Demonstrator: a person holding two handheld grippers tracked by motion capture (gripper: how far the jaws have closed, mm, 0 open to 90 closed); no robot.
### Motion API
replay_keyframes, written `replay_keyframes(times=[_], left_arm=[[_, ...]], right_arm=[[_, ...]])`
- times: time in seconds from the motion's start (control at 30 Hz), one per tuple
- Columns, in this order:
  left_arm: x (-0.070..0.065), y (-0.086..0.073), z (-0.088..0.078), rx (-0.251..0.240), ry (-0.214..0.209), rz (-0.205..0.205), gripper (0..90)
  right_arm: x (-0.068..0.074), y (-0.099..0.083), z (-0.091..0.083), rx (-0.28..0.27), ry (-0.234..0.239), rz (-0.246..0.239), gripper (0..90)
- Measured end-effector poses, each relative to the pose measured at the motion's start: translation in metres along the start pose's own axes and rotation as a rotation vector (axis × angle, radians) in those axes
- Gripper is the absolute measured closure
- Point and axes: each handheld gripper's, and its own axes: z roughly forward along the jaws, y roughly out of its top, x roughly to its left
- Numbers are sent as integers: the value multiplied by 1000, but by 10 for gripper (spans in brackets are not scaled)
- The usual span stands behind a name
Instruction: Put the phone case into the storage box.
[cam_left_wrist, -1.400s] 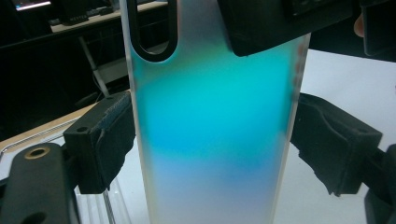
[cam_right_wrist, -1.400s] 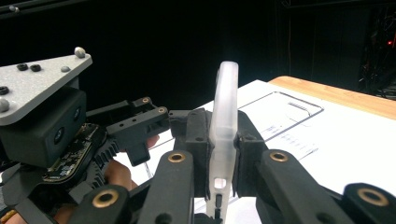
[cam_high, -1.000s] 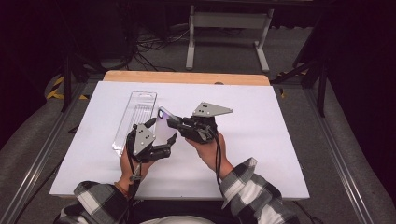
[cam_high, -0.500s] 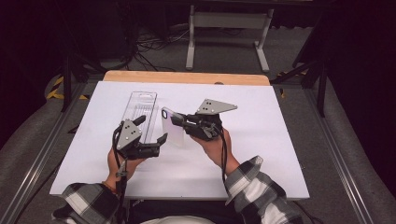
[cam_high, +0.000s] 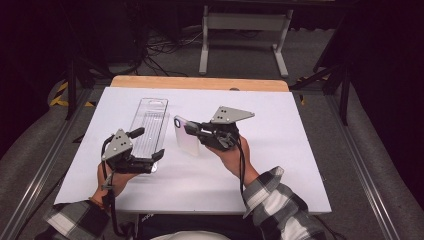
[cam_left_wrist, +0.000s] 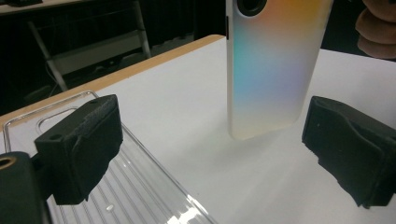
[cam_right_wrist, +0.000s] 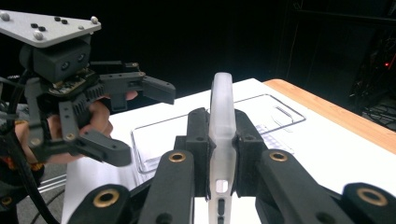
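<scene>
Phone case (cam_high: 184, 135) upright, clamped in right gripper (cam_high: 196, 131); left gripper (cam_high: 148, 146) level, jaws wide.

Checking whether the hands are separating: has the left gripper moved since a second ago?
Yes. The left gripper has slid left, away from the phone case, to the clear tray's near end.

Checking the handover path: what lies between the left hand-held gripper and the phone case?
Only bare white table, seen in the left gripper view between left hand-held gripper and phone case.
</scene>
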Motion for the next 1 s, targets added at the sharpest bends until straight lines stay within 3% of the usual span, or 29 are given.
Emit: replay_keyframes(times=[0.17,0.3,0.57,0.77,1.0], left_arm=[[6,-5,-6,6,-9,-11,67],[9,-9,-10,27,2,9,60],[14,-18,-21,0,-17,28,52],[13,-25,-27,0,12,55,53],[14,-32,-31,-1,19,40,53]], right_arm=[[-3,-1,-1,4,-7,-4,807],[-5,0,0,4,-9,-11,807],[-12,0,6,8,-9,-27,807],[-18,2,12,11,-8,-42,807],[-29,8,24,0,-2,-54,807]])
